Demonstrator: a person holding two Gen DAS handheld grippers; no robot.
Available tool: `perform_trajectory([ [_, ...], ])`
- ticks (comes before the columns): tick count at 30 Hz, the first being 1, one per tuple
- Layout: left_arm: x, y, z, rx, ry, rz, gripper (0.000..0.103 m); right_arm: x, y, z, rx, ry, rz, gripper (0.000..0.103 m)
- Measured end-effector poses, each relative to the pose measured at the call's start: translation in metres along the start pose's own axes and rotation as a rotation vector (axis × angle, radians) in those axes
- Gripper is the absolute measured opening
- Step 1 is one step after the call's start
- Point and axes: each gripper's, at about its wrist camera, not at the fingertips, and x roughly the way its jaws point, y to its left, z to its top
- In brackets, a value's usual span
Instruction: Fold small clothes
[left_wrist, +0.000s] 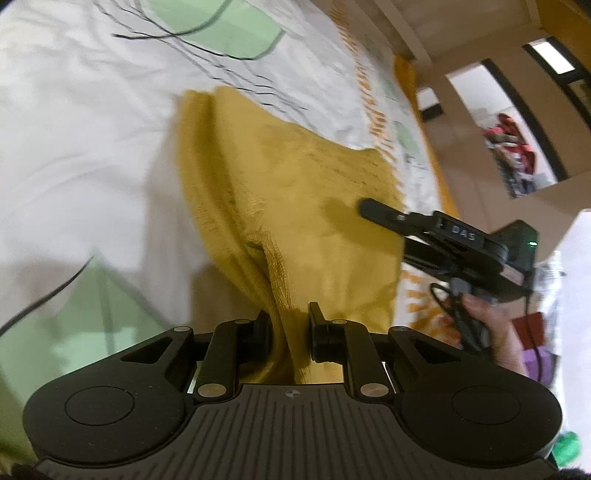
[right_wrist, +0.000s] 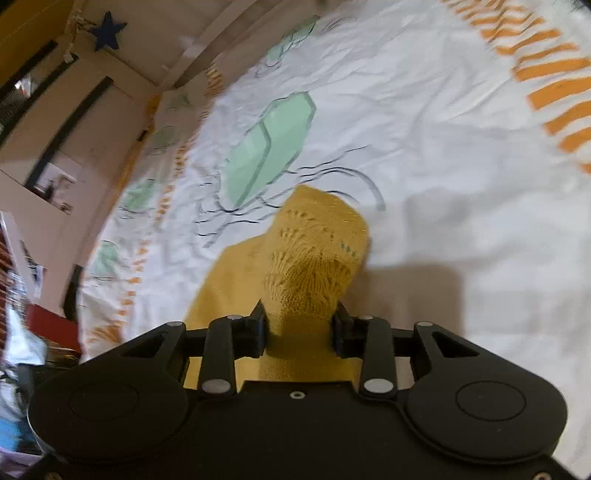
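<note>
A mustard-yellow knitted garment (left_wrist: 295, 192) lies partly lifted on the white printed bedsheet (left_wrist: 92, 129). My left gripper (left_wrist: 290, 332) is shut on a bunched fold of its near edge, and the cloth runs up between the two fingers. In the left wrist view my right gripper (left_wrist: 373, 208) reaches in from the right onto the garment's far side, held by a person's hand (left_wrist: 487, 325). In the right wrist view the yellow knitted garment (right_wrist: 314, 258) rises in a hump, and my right gripper (right_wrist: 299, 326) is shut on the thick wad that fills its gap.
The bedsheet (right_wrist: 443, 166) carries green leaf prints (right_wrist: 269, 147) and orange stripes (right_wrist: 554, 92). Beyond the bed's edge are a pale wall, a wooden frame (left_wrist: 424, 26) and a shelf of clutter (left_wrist: 513, 155). A blue star (right_wrist: 107, 31) hangs on the wall.
</note>
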Motion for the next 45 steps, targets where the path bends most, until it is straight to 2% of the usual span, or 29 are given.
perform_trajectory([
  [3,-0.003,0.000,-0.008,0.048,-0.055,0.160,0.018,-0.006,-0.001,-0.004,-0.058,-0.080,-0.145,0.051],
  [5,-0.001,-0.002,-0.009,0.087,-0.079,0.261,0.021,-0.009,-0.003,-0.006,-0.073,-0.121,-0.187,0.055],
  [7,-0.001,-0.004,-0.015,0.115,-0.105,0.315,0.022,-0.014,-0.004,-0.009,-0.075,-0.150,-0.214,0.057],
  [10,-0.002,-0.010,-0.021,0.134,-0.143,0.354,0.023,-0.022,0.002,-0.017,-0.137,-0.197,-0.254,0.059],
  [12,-0.008,-0.014,-0.028,0.157,-0.173,0.404,0.028,-0.032,0.005,-0.025,-0.151,-0.232,-0.248,0.069],
  [16,-0.013,-0.038,-0.045,0.252,-0.245,0.533,0.031,-0.050,0.023,-0.046,-0.216,-0.302,-0.259,0.083],
  [18,-0.016,-0.048,-0.054,0.299,-0.282,0.602,0.034,-0.058,0.033,-0.057,-0.246,-0.330,-0.266,0.095],
  [19,-0.019,-0.054,-0.057,0.317,-0.307,0.623,0.035,-0.061,0.038,-0.062,-0.258,-0.346,-0.272,0.098],
  [20,-0.021,-0.059,-0.059,0.323,-0.328,0.633,0.036,-0.064,0.043,-0.068,-0.271,-0.359,-0.278,0.103],
  [25,-0.038,-0.071,-0.068,0.301,-0.388,0.664,0.038,-0.074,0.055,-0.094,-0.293,-0.365,-0.330,0.103],
  [31,-0.040,-0.081,-0.077,0.297,-0.382,0.704,0.038,-0.085,0.057,-0.123,-0.250,-0.328,-0.336,0.103],
  [37,-0.038,-0.091,-0.094,0.314,-0.372,0.680,0.038,-0.098,0.062,-0.145,-0.214,-0.313,-0.341,0.103],
  [45,-0.032,-0.101,-0.110,0.358,-0.360,0.760,0.038,-0.097,0.082,-0.167,-0.322,-0.268,-0.427,0.103],
])
